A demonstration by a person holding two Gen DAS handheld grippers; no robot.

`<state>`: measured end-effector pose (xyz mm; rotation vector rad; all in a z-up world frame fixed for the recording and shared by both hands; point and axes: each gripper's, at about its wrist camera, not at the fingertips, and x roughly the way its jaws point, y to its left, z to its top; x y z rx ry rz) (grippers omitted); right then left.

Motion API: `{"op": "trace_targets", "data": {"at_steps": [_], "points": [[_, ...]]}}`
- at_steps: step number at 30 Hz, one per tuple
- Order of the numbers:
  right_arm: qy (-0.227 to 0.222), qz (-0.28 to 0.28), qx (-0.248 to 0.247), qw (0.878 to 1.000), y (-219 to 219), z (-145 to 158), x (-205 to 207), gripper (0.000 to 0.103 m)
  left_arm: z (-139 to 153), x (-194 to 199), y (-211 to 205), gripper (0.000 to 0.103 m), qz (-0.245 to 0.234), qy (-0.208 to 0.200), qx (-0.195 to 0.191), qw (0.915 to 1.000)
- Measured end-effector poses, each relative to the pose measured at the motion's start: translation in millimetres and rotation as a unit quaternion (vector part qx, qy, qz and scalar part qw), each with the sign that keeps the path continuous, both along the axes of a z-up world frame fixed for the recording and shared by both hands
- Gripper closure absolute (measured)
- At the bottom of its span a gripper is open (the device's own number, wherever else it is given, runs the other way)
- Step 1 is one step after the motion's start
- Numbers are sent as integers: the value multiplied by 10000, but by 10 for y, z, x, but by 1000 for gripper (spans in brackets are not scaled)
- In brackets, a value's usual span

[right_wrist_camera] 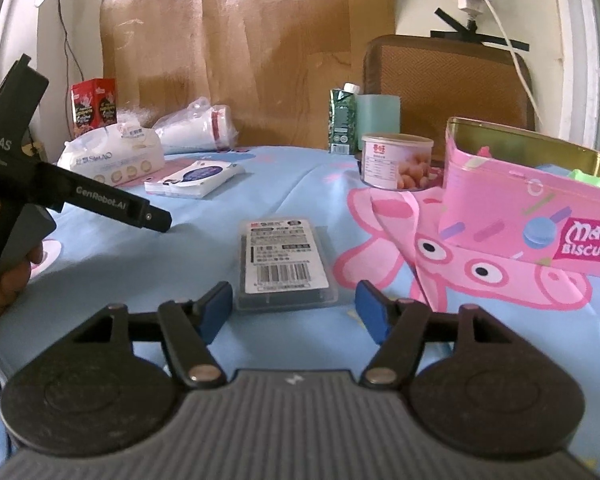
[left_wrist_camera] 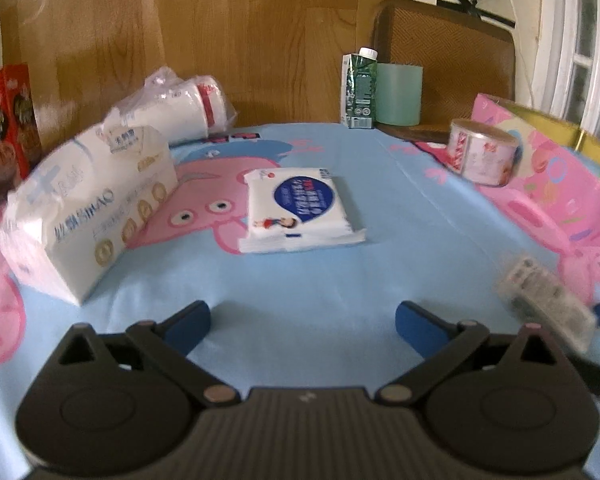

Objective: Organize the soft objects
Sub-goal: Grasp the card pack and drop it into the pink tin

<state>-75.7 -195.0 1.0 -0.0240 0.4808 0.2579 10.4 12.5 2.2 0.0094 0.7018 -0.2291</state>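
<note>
A flat white tissue pack with a blue label (left_wrist_camera: 300, 210) lies mid-table ahead of my left gripper (left_wrist_camera: 302, 326), which is open and empty. A large white tissue bag (left_wrist_camera: 88, 208) stands to its left, and a bagged white roll (left_wrist_camera: 180, 108) lies behind that. My right gripper (right_wrist_camera: 294, 308) is open and empty, its jaws on either side of the near end of a clear plastic case with a barcode label (right_wrist_camera: 284, 262). The tissue pack (right_wrist_camera: 198, 178), the tissue bag (right_wrist_camera: 112, 156) and the roll (right_wrist_camera: 200, 128) show far left in the right wrist view.
A pink biscuit tin (right_wrist_camera: 532, 200) stands open at the right, with a pink can (right_wrist_camera: 396, 160) beside it. A green carton (right_wrist_camera: 342, 120) and teal cup (right_wrist_camera: 378, 122) stand at the back. A red box (right_wrist_camera: 94, 106) is at the back left. The left gripper's body (right_wrist_camera: 60, 196) sits left.
</note>
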Motion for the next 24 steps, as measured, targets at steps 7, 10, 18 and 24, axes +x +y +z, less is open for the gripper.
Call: {"op": "trace_targets", "data": {"at_steps": [7,10,18,24], "points": [[78,73,370,9993,-104,5,14,44,169,-103,-347,37,-1104,832,-1649,9766],[241,122,1109,9935,-289,18,8,44,109,-30,-570,52,-1294,1176,-1910,9659],[-381,-289,1179,9919,-493,166,-195,45,423,-47,-1087,69,-1757,714,-1785,9655],[-1187,-1062,866,9834,-828,476,-138,45,920,92,-1843,64,-2431,146,-1542,9576]]}}
